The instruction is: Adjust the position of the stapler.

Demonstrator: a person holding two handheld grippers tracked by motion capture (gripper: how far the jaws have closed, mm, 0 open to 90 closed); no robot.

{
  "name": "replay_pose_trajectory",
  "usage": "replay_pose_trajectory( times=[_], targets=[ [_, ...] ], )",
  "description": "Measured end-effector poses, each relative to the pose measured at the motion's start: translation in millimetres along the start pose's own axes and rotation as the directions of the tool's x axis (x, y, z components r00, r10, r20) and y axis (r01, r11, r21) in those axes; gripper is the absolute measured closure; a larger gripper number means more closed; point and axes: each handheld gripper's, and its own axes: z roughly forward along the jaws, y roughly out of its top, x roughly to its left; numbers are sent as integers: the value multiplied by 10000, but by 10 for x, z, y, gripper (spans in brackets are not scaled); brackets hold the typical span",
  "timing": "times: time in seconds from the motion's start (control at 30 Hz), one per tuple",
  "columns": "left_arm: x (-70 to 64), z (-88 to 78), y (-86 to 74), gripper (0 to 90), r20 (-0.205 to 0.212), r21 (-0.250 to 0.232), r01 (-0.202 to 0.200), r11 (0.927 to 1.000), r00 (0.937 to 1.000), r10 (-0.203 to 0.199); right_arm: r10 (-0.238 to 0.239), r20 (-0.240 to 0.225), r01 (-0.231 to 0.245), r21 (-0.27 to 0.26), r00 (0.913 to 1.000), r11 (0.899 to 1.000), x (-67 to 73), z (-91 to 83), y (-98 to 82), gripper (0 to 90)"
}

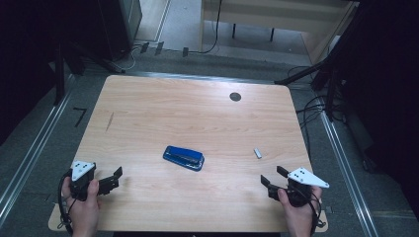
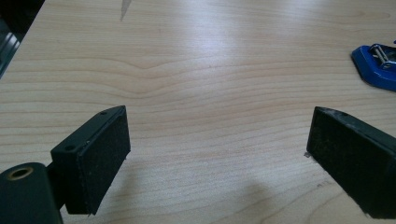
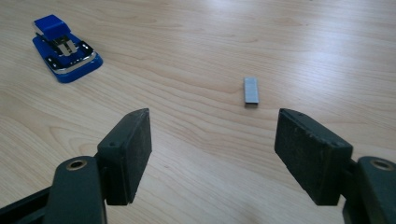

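A blue stapler lies near the middle of the wooden table, its lid swung open so the metal channel shows. A small grey strip of staples lies to its right. My left gripper rests at the table's front left, held by a hand, jaws open and empty; the stapler's blue end is off to its right. My right gripper sits at the front right, open with nothing between its pads, pointing toward the staple strip.
A round dark grommet sits in the tabletop at the back right. A dark scratch marks the wood at the left. Cables and stand legs surround the table on the floor.
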Motion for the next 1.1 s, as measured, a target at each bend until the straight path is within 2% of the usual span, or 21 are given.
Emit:
replay_pose_trajectory(
  times=[0.4, 0.5, 0.73, 0.77, 1.1],
  targets=[
    [-3, 1, 0, 65, -21, 9, -29, 10000, 10000, 29, -472, -422, 475, 71, 9980, 9988, 232, 215, 186, 279],
    [-3, 2, 0, 65, -16, 7, -34, 10000, 10000, 34, -756, -575, 766, 154, 9955, 9969, 321, 301, 239, 279],
    [-3, 2, 0, 65, -12, 11, -25, 10000, 10000, 25, -980, -830, 1001, 225, 9917, 9947, 438, 424, 307, 280],
    [-3, 2, 0, 65, -15, 9, -30, 10000, 10000, 30, -1147, -858, 1171, 243, 9897, 9928, 480, 463, 330, 279],
    [-2, 2, 1, 65, -4, 29, -11, 10000, 10000, 11, -1328, -1124, 1371, 316, 9847, 9901, 632, 639, 420, 280]
  ],
)
